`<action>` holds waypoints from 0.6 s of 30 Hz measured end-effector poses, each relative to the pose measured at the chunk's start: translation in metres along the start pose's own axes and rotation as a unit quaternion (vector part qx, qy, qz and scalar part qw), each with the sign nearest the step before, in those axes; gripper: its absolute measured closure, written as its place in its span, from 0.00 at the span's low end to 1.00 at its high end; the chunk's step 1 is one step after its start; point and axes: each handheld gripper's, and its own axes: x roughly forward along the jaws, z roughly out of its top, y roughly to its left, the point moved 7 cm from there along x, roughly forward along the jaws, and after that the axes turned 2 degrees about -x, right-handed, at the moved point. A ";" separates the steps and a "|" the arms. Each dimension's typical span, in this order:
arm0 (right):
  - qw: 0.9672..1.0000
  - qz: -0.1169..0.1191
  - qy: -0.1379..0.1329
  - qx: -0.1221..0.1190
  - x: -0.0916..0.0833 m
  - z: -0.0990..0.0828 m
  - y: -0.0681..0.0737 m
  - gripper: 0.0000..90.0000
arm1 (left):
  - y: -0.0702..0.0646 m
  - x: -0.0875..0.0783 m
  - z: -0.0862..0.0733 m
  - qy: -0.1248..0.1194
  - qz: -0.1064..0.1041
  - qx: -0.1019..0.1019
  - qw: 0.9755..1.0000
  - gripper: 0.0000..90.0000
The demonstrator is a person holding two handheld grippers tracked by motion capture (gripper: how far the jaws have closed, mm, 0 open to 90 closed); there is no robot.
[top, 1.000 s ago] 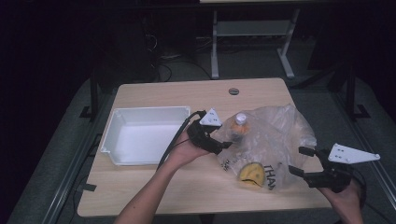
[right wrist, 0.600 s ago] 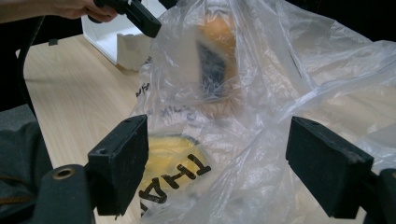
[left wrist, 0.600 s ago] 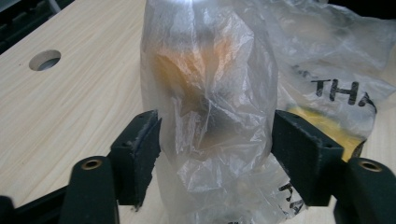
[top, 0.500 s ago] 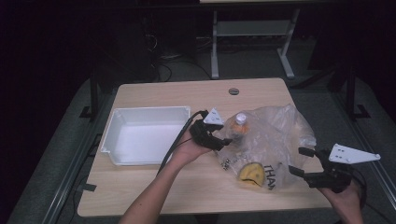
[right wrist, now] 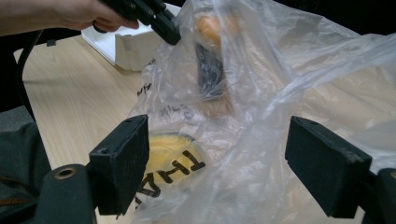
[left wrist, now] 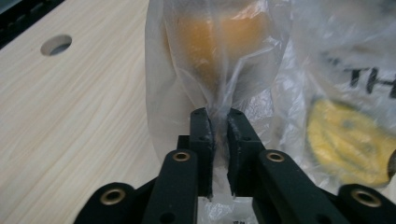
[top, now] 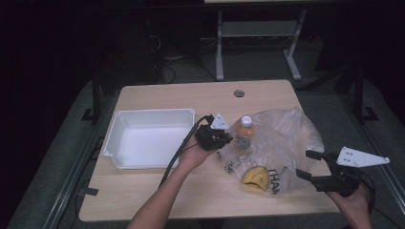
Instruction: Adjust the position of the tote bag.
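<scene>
A clear plastic bag (top: 286,138) with black lettering lies on the right half of the wooden table (top: 157,191). Inside it stands an orange-filled bottle (top: 245,130) with a white cap, and a yellow round thing (top: 255,176) lies nearer me. My left gripper (top: 228,138) is at the bag's left edge beside the bottle. Its jaws have just been closing, and in the left gripper view the gripper (left wrist: 218,114) pinches the bag's film (left wrist: 173,116) below the bottle (left wrist: 224,42). My right gripper (top: 305,163) stands open at the bag's near right corner, with loose film (right wrist: 280,70) between its wide jaws but untouched.
A white rectangular tray (top: 143,114) sits left of the bag, its inside bare. A round cable hole (top: 239,93) is in the table near the far edge. The left gripper's cable (top: 179,152) trails past the tray's right wall.
The left gripper's jaws have come together on the bag's film beside the bottle. The right hand and the bag's contents have stayed where they were.
</scene>
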 end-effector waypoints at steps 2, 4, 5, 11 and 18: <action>1.000 0.000 0.000 0.000 0.001 0.000 0.001 0.24 | 0.001 0.002 -0.005 0.006 0.003 -0.006 1.000 0.93; 1.000 0.001 0.001 0.000 0.001 0.000 0.002 0.24 | 0.001 0.002 -0.008 0.010 0.006 -0.009 1.000 0.93; 1.000 0.003 0.005 -0.001 0.002 0.000 0.003 0.24 | 0.000 0.002 -0.011 0.011 0.007 -0.012 1.000 0.94; 1.000 0.008 0.016 -0.008 0.010 0.000 0.007 0.33 | -0.003 0.009 -0.029 0.042 0.004 -0.017 0.999 0.95; 0.999 -0.001 0.051 -0.014 0.019 -0.006 0.007 0.50 | -0.008 0.009 -0.037 0.056 -0.010 -0.017 0.998 0.95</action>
